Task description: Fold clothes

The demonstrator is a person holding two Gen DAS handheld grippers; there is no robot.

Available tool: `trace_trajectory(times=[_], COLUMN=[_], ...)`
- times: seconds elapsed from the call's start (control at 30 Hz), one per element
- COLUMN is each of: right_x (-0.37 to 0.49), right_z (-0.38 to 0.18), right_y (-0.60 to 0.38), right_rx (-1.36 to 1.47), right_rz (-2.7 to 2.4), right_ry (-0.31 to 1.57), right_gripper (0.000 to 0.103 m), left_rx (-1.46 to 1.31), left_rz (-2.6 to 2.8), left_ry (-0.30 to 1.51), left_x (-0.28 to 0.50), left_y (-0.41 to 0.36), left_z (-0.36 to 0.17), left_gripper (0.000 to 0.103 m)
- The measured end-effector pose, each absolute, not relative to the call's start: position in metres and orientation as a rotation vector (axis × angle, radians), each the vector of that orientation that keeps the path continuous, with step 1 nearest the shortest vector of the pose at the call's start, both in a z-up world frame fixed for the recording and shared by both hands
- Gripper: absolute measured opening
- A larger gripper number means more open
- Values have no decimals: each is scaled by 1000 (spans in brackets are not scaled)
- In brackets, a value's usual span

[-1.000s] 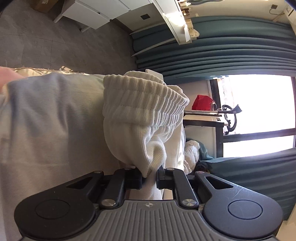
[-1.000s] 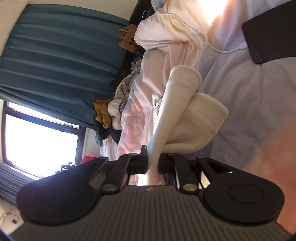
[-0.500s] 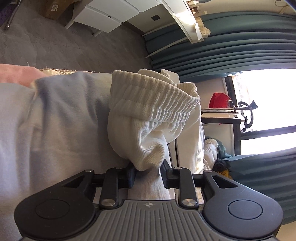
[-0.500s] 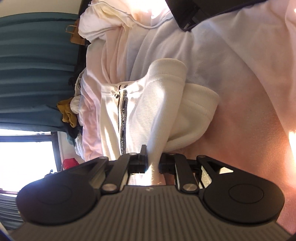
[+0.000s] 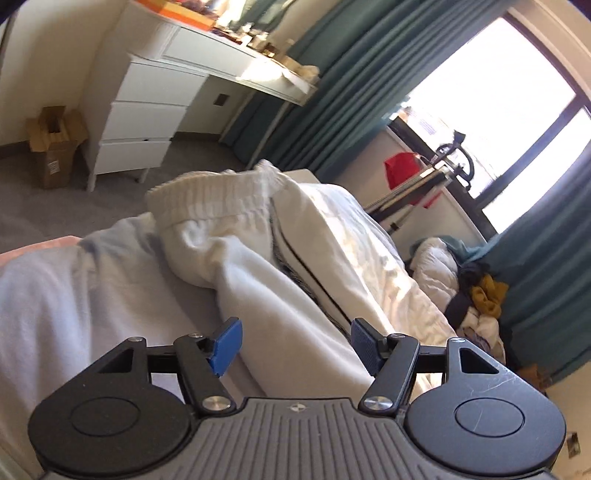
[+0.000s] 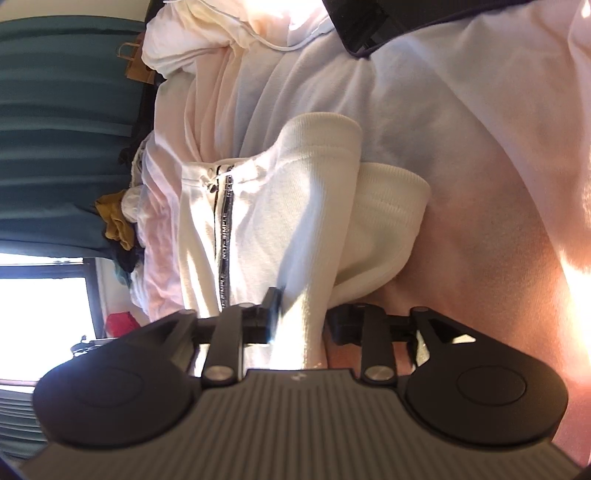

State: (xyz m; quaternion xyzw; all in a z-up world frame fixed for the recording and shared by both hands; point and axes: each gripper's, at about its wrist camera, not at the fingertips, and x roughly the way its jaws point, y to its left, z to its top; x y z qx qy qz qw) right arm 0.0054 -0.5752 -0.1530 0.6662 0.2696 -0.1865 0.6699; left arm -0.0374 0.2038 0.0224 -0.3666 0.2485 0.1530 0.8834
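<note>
Sunlit and cluttered, the bedroom showed in the left wrist view a cardboard box (image 5: pixel 55 144) on the grey floor at far left, then a white chest of drawers (image 5: pixel 144 118) under a white desk (image 5: pixel 236 55) strewn with small items too blurred to name. Teal curtains (image 5: pixel 332 88) hung to the right of it beside a bright window (image 5: pixel 491 88), with a red bag (image 5: pixel 402 168) in front of the glass. Farther right a heap of clothes (image 5: pixel 476 291) lay against the lower curtain, a mustard piece on top.

On the bed (image 5: pixel 55 295), covered in pale blue bedding, lay the white garment (image 5: pixel 258 258), its ribbed cuff at the far end and a black-and-white stripe running along it. The left hand-held gripper (image 5: pixel 295 347) hovered above the near end of that garment with its jaws opening; the blue pads (image 5: pixel 225 343) stood well apart and pressed on nothing, though the cloth showed below and between them.

From the right wrist view the room appeared turned on its side: curtains and window at left, the clothes heap next, then the same garment with its lettered stripe (image 6: pixel 223 229) and ribbed hem (image 6: pixel 388 229) spread on the bedding. A dark flat object (image 6: pixel 369 22) sat at the far edge. The right hand-held gripper (image 6: pixel 303 321) had a fold of the white cloth passing between its fingers while the jaws were opening; a gap showed on the right side of the fold, so the cloth was no longer pinched.
</note>
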Motion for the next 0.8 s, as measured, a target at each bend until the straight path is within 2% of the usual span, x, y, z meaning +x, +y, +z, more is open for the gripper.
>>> trace_trajectory(times=[0.13,0.23,0.5,0.7,0.8], right_x=[4,5,20,35,37], right_z=[-158,-161,-164,-152,-159], right_y=[-578,-582,-595,-593,-595], right_rx=[1538,1557,1494,1362,1364], right_rz=[-421,-413,-322,-299,-355], right_ry=[571,549,459,428,452], right_gripper=[55,58,58,58,53], left_rx=[-605,-509,-193,-136,-139], left_rz=[180,71,11,-10,-17], left_ry=[592,639,696,716,721], left_x=[10,41,89,95,95], left_y=[141,100,20,16,20], left_z=[16,6,-39,-55,-56], left_gripper=[67,67,67,67,67])
